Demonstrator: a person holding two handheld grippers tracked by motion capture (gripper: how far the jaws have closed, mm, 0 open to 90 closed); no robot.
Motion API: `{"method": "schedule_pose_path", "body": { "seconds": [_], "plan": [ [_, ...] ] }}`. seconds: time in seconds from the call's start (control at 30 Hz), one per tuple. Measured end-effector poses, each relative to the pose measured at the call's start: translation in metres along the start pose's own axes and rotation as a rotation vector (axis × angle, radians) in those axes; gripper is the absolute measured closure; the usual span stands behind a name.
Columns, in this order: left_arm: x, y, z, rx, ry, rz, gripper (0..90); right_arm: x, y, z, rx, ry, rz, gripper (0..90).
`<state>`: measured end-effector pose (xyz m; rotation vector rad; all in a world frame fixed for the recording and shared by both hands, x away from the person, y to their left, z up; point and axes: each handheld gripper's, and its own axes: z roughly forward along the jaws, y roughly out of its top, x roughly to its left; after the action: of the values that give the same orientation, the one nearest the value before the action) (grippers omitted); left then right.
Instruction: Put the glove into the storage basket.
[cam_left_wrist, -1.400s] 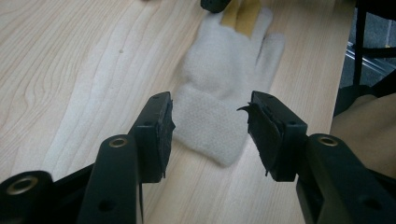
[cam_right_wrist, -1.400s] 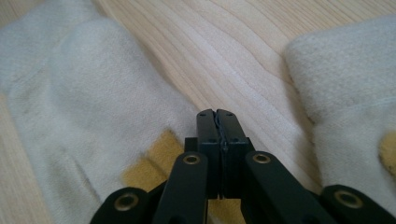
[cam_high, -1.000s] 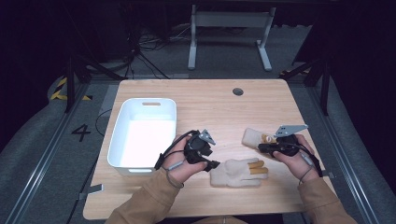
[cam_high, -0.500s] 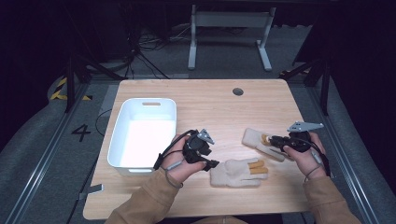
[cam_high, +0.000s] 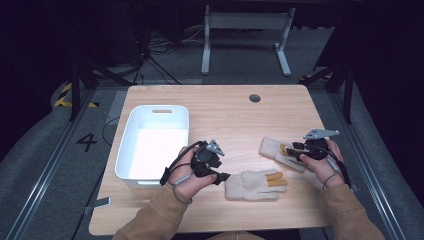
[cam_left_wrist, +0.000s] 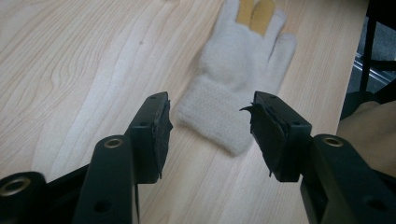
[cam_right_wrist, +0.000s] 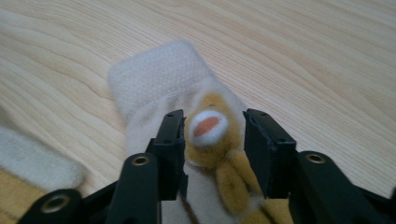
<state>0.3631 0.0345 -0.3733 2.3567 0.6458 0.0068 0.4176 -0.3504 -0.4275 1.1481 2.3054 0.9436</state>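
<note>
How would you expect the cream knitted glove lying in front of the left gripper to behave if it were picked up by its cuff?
The glove looks like soft knit lying flat on the table, so it would probably droop limply from the cuff. It seems light. Its fuzzy surface should resist slipping, and nothing about it looks fragile or likely to roll.

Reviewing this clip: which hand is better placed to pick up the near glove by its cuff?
Left. The left gripper has open jaws pointing at the near glove's cuff just ahead. The right gripper, jaws just opened, straddles the far glove.
</note>
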Motion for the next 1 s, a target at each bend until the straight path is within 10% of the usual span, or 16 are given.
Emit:
{"method": "schedule_pose_path", "body": {
  "seconds": [0.43,1.0],
  "plan": [
    [0.001,-0.005,0.003,0.017,0.003,-0.014,47.7,0.000,-0.002,0.023,0.075,0.002,0.001,60.1],
    [0.000,0.000,0.006,0.013,-0.005,0.001,47.7,-0.001,0.003,0.001,0.014,0.002,-0.014,71.1]
  ]
}}
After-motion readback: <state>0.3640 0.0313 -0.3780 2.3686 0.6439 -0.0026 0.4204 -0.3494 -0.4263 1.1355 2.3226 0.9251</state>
